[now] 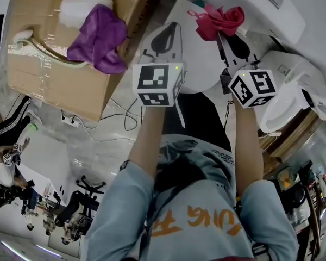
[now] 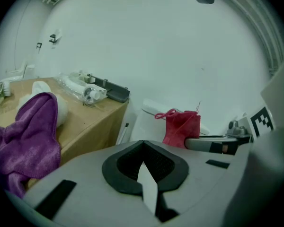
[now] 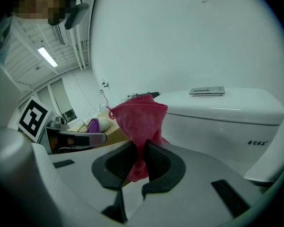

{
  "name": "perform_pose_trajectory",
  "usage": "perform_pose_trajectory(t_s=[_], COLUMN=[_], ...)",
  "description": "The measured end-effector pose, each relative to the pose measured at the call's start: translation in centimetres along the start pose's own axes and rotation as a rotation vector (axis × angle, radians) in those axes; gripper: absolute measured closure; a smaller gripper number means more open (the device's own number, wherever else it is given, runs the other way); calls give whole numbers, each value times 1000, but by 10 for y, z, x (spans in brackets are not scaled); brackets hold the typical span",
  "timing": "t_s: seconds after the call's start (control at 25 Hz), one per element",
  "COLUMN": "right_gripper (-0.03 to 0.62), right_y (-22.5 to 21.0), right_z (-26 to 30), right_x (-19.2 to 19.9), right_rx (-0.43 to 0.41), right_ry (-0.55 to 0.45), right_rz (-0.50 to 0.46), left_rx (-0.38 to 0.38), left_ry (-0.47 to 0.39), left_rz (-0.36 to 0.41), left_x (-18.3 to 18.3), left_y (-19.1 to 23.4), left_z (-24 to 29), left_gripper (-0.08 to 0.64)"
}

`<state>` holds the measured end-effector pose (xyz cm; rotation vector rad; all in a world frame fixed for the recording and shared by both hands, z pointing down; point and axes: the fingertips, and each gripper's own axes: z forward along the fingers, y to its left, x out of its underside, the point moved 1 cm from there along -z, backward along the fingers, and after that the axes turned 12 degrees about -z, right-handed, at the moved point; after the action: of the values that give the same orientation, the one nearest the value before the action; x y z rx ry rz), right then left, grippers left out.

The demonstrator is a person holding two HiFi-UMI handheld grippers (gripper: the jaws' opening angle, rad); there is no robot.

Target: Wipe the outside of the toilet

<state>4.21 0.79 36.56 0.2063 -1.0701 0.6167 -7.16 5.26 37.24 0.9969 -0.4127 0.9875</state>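
A person's right gripper [image 3: 141, 148] holds a crumpled red terry cloth [image 3: 139, 117], its jaws clamped on the lower fold so that the cloth stands up out of them. The left gripper [image 2: 142, 148] rides beside it with jaws closed together and nothing between them.

The white ceramic toilet [image 3: 217, 112] lies ahead of the right jaws and off to their right. The tank's long axis runs across the right gripper view, and a rectangular flush plate [image 3: 207, 91] sits on its lid. The cloth appears to be near the tank's left end but apart from it, so wiping looks not yet begun. The right gripper is plainly the nearer of the two. A move forward and to the right would likely bring the cloth onto the tank's front wall.

In the head view, the open bowl and seat sit at the right, beyond the right gripper's marker cube. On the left is a brown cardboard box [image 1: 54, 64]. A purple cloth [image 1: 98, 37] is draped near the right edge of its top, and a white fluffy cloth [image 1: 84, 4] lies just behind it.

Much of the toilet's outside is out of sight. The base and lower bowl are cut off by the frame, and the grippers and forearms cover the rest. A white panel under both grippers cannot be identified for certain. From above, it is also unclear whether the cloth brushes the tank.
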Motion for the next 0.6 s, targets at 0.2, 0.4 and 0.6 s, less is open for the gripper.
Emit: perform_pose_trajectory(t_s=[0.2,0.4,0.6], right_gripper=[525,525,525], right_y=[-3,6,1], right_z=[26,66,98], right_x=[3,-8,-16], right_rx=[17,-12,-3], right_ry=[-24,-61,-70], right_rz=[18,-48,-113], left_rx=[-18,-36,-16], left_ry=[-27,-40,-60], left_rz=[54,20,-48], left_x=[0,1,0], left_y=[15,43,47], left_z=[16,31,44], left_gripper=[535,535,535])
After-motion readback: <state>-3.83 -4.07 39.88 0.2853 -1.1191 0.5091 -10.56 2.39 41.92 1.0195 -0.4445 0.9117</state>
